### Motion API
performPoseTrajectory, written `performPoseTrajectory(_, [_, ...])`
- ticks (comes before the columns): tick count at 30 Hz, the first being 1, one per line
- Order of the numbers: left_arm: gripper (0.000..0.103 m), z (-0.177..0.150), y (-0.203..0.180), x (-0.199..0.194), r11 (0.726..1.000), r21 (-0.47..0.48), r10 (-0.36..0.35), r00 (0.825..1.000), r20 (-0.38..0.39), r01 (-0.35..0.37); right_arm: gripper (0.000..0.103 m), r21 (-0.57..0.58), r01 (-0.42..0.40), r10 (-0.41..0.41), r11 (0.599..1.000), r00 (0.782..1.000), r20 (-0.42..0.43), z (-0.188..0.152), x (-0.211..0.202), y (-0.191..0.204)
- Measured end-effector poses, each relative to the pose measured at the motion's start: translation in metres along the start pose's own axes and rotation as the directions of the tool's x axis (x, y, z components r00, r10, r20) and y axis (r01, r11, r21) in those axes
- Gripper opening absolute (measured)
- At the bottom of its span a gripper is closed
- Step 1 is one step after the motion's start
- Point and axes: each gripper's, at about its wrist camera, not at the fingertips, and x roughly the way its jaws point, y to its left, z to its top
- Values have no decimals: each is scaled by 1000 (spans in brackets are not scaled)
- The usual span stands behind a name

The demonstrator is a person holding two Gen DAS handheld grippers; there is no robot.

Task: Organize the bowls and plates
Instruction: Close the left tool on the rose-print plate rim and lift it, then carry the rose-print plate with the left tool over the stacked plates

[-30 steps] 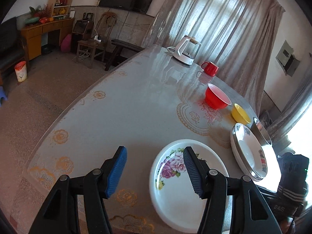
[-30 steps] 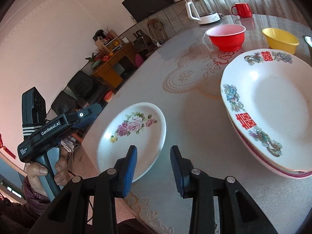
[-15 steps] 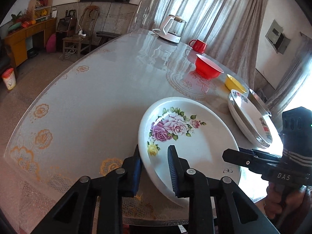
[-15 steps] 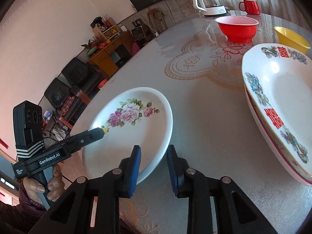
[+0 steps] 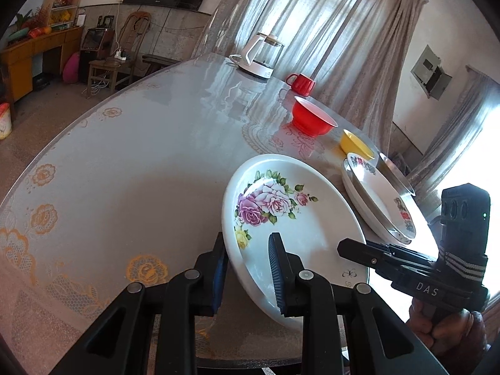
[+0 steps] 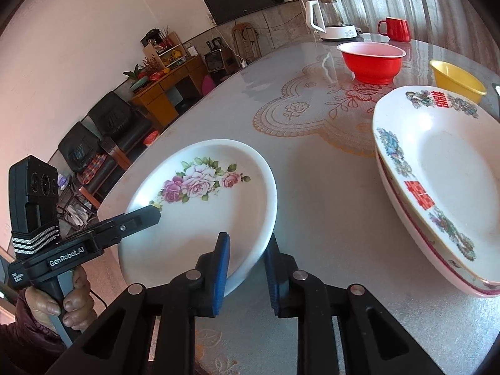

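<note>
A white plate with painted roses (image 5: 297, 218) (image 6: 203, 218) hangs tilted just over the near edge of the round table (image 5: 140, 156). My left gripper (image 5: 248, 240) (image 6: 150, 217) is shut on its left rim, one pad inside and one underneath. My right gripper (image 6: 247, 240) (image 5: 343, 247) has the plate's right rim between its blue pads; its jaws are closing and the pads touch the rim. Farther right lies a stack of two plates with red characters (image 6: 443, 172) (image 5: 375, 200). Behind them stand a red bowl (image 6: 372, 62) (image 5: 312, 122) and a yellow bowl (image 6: 456, 78) (image 5: 356, 142).
A metal dish (image 5: 393, 172) sits just behind the plate stack. A white kettle (image 5: 259, 56) and a red mug (image 5: 301, 82) stand at the table's far side. A person's hands hold both gripper handles at the table's near edge. Bare tabletop stretches to the left.
The left gripper moved onto the rose plate and shut on its rim. The right gripper's jaws narrowed around the opposite rim. The plate has tipped up off the table.
</note>
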Motion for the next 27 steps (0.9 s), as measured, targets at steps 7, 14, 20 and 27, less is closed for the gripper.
performPoseTrajectory(7, [25, 8, -14, -1, 998, 8, -62, 998, 13, 62, 14, 38, 5, -8, 999, 997, 81, 1, -28, -14])
performPoseTrajectory(14, [25, 30, -52, 2, 989, 90, -120, 992, 37, 117, 14, 87, 15, -29, 996, 986, 163, 1, -60, -32])
performPoseTrajectory(20, [25, 48, -101, 19, 969, 185, -170, 985, 23, 163, 14, 180, 48, -88, 983, 971, 222, -1, -89, -64])
performPoseTrajectory(27, [25, 68, -155, 51, 938, 287, -201, 980, -1, 193, 14, 265, 106, -183, 958, 941, 284, -2, -123, -99])
